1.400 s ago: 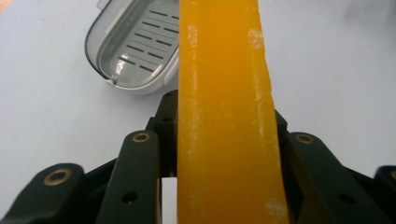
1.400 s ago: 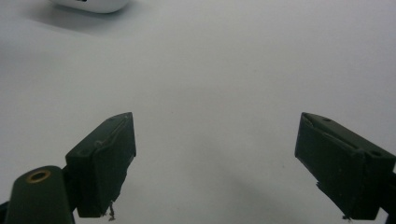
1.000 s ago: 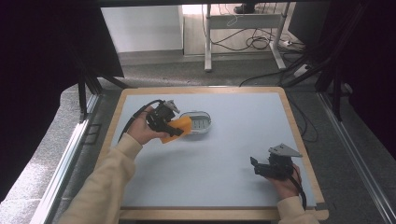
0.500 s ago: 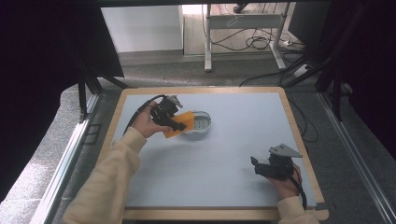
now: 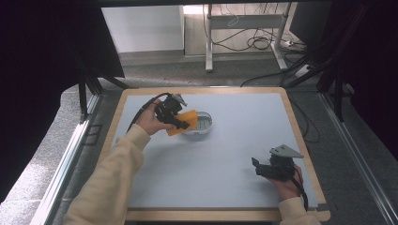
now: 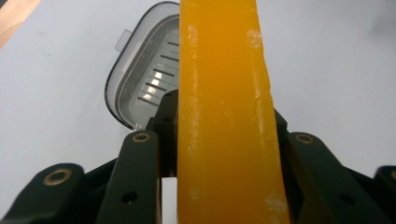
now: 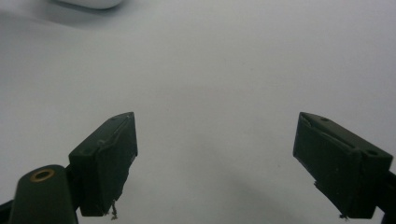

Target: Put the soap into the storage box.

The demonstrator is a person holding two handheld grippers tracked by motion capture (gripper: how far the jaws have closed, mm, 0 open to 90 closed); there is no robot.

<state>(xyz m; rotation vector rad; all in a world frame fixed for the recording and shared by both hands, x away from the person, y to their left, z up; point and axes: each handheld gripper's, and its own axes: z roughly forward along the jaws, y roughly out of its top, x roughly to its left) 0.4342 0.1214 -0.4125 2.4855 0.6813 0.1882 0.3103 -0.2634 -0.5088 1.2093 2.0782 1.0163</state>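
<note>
— Where's the orange sponge (image 5: 184, 122)?
— Clenched in the left hand-held gripper (image 5: 180, 123), over the clear container (image 5: 199, 125), mid-surface (image 5: 234, 140).
— Room?
— Plenty; right hand-held gripper (image 5: 257, 168) is released, near the front edge.

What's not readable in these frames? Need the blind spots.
- Clear plastic ridged container: in the high view its left part sits behind the orange slab; in the left gripper view the slab covers its right side.
- Container contents: too small in the high view.
- Left tool: pad contact hidden by the slab.
- Right tool: container cut by the top edge.
</note>
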